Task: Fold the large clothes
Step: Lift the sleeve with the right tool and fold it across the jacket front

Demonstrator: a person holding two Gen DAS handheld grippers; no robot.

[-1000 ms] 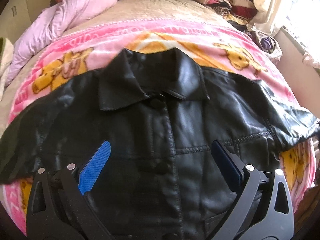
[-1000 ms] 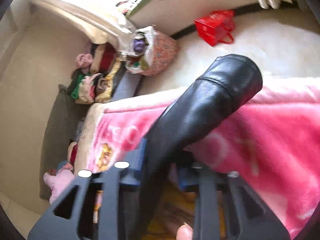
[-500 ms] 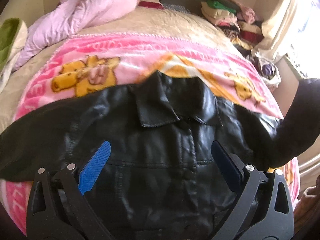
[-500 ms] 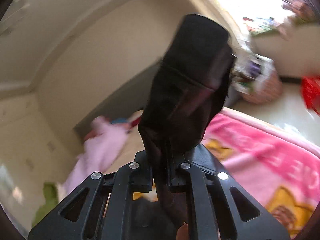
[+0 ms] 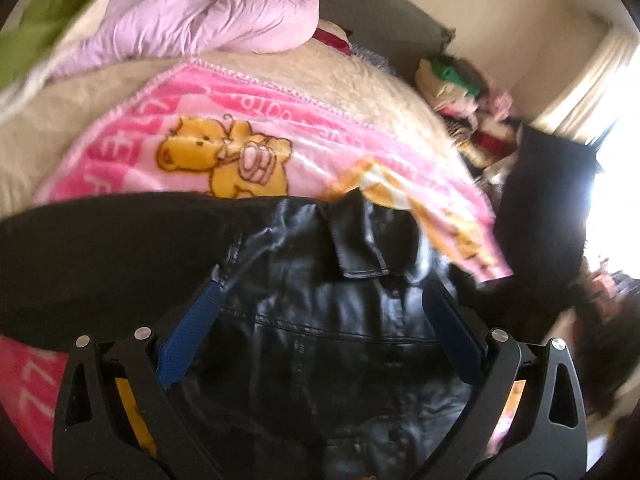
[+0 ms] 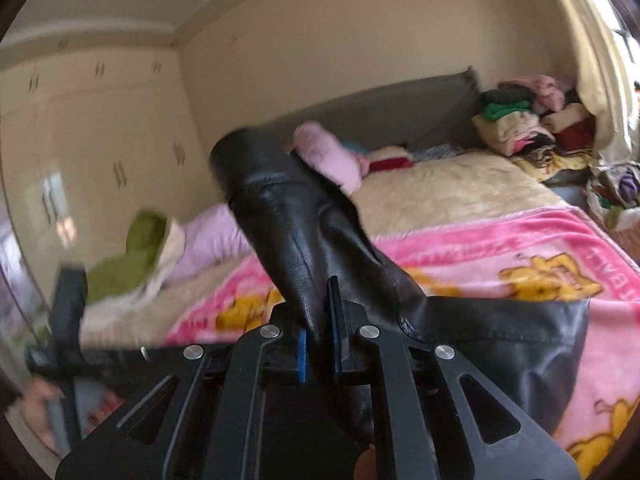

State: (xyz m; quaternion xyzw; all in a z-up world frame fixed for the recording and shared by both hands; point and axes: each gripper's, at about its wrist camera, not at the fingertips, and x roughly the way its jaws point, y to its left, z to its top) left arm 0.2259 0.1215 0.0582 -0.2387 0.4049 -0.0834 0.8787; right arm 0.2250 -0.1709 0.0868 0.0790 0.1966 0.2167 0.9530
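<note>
Right gripper: clamped on the sleeve of the black leather jacket, blue pads pinching the leather, cuff end standing up and away over the bed. Left gripper: jaws spread wide, nothing between them, hovering above the jacket's chest just below the collar. Jacket itself: spread front-up on the pink bear blanket, other sleeve stretched out flat toward the left of the left wrist view. Further off: lilac quilt at the headboard, heap of folded clothes by the window.

Step in hand, by the look of it: first fold, carrying the raised sleeve inward over the front. Next move: lay it flat across the chest, then let go; left gripper free to pin the body against sliding.
</note>
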